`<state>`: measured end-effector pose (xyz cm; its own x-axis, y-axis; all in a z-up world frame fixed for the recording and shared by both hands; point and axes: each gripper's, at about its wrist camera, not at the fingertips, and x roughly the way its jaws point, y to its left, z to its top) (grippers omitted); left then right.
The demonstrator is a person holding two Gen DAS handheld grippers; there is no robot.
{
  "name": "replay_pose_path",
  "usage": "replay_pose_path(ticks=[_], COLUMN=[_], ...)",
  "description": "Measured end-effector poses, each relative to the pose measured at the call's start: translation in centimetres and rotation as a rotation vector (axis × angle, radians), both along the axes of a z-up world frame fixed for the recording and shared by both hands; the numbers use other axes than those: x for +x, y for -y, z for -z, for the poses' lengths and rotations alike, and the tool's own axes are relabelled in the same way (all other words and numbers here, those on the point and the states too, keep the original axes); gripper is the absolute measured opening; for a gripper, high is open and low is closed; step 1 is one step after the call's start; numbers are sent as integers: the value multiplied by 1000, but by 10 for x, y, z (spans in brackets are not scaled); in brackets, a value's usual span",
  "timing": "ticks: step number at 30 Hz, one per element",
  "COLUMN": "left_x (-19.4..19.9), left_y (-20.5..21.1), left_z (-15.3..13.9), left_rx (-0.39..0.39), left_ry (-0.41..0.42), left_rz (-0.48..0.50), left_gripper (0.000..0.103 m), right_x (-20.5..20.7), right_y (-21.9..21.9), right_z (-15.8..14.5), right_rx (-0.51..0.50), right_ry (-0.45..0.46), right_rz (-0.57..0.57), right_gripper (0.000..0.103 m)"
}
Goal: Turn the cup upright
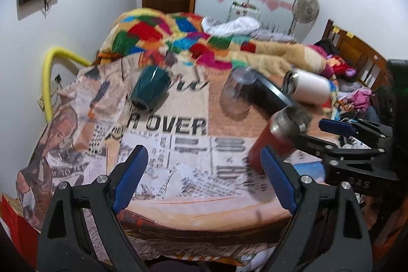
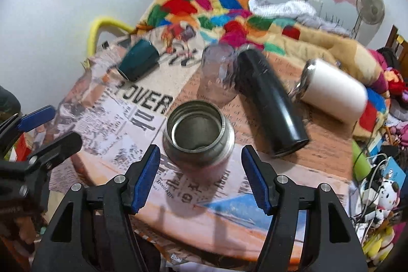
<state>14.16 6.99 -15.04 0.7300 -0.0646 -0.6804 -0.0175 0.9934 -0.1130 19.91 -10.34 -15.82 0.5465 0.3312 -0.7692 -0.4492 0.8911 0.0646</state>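
We saw the red cup [image 1: 276, 142] with a steel neck standing upright near the front edge of the table [image 2: 318, 152], its mouth open to the top. Our right gripper [image 2: 201, 177] was wide, its blue pads on both sides of the cup but not touching it. Our left gripper [image 1: 204, 177] was also wide and held nothing, over the front left part of the table. A green cup [image 2: 139, 64] lay on its side near the far left corner. A clear glass [image 2: 216, 68] stood upside down at the far edge, touching a black flask [image 2: 272, 103] that lay on its side. A white cup [image 2: 334, 92] lay near the right edge.
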Motion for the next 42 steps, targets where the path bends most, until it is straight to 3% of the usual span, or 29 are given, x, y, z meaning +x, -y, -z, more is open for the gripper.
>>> replay_pose_path(ticks=[5,12,16,20,25,30,42], left_x=[-29,-89,-128,-155,-173,-180,-185], left_y=[16,43,56,62,62,59,56], left_z=[-51,-125,-153,-165,-166,-160,-156], left_rx=[-7,30,71,82,92,79,75], left_ry=[130,379,518,589,605,575,558], left_rz=[29,60,40,15,-41,-66,-91], left_gripper=[90,94,98,100,101,103,103], right_x=[-38,-103,-138,-159,-168,-169,-178], right_y=[34,69,77,74,72,76,81], right_z=[-62,-142,-168,-176,-175,-169,-164], right_rx=[84,208,262,278,289,273,259], right_ry=[154,405,517,600,627,633,625], right_rz=[42,87,89,102,106,133,141], right_gripper=[63,63,64,70,79,103,103])
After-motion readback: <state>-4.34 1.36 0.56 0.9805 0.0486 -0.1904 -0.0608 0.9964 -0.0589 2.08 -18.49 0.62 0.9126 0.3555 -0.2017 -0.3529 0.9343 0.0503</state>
